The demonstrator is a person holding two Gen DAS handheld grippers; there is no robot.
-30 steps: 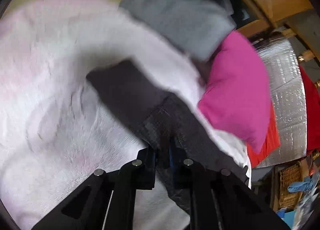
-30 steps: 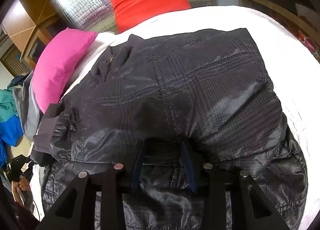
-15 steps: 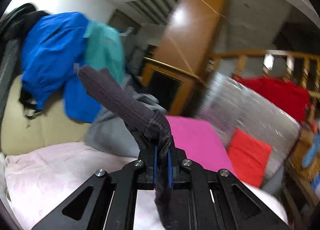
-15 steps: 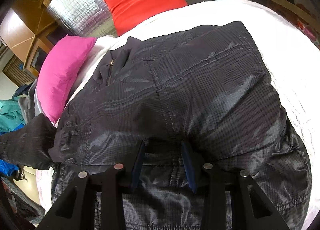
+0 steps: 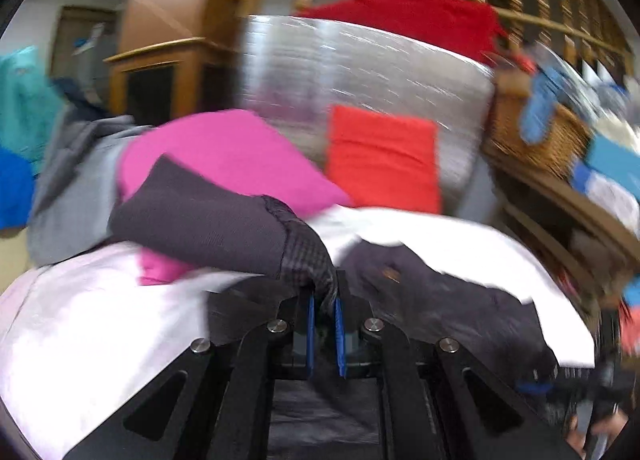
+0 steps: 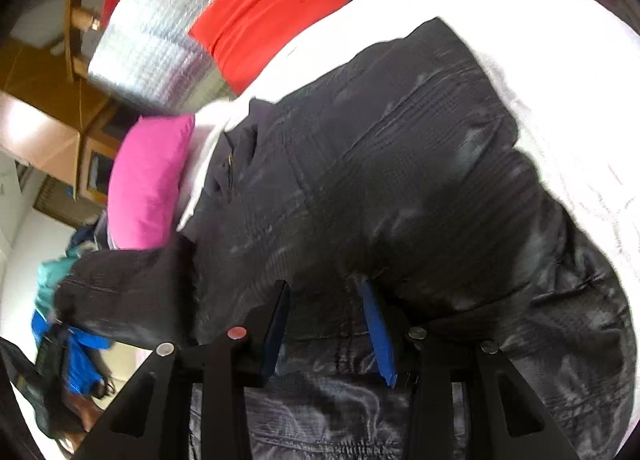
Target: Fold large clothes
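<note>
A black checked padded jacket (image 6: 400,164) lies spread on the white bed sheet (image 6: 560,40). My left gripper (image 5: 323,296) is shut on the jacket's sleeve just behind its dark knit cuff (image 5: 200,228), and holds it lifted above the bed. The cuff sticks out to the left over the fingers. In the right wrist view the raised sleeve (image 6: 132,280) stretches out to the lower left. My right gripper (image 6: 326,296) points down at the jacket's lower part, its jaws set partly apart on a thick fold of fabric that hides its fingertips.
A pink pillow (image 5: 224,148) and a red-orange pillow (image 5: 380,160) lie at the head of the bed, against a silver foil panel (image 5: 360,60). Grey, blue and teal clothes (image 5: 76,180) pile up on the left. A wicker basket (image 5: 540,132) and wooden railing stand on the right.
My left gripper has lifted the sleeve off the sheet, rolled level and swung it rightward toward the jacket body. The right gripper has rolled slightly while keeping its hold.
</note>
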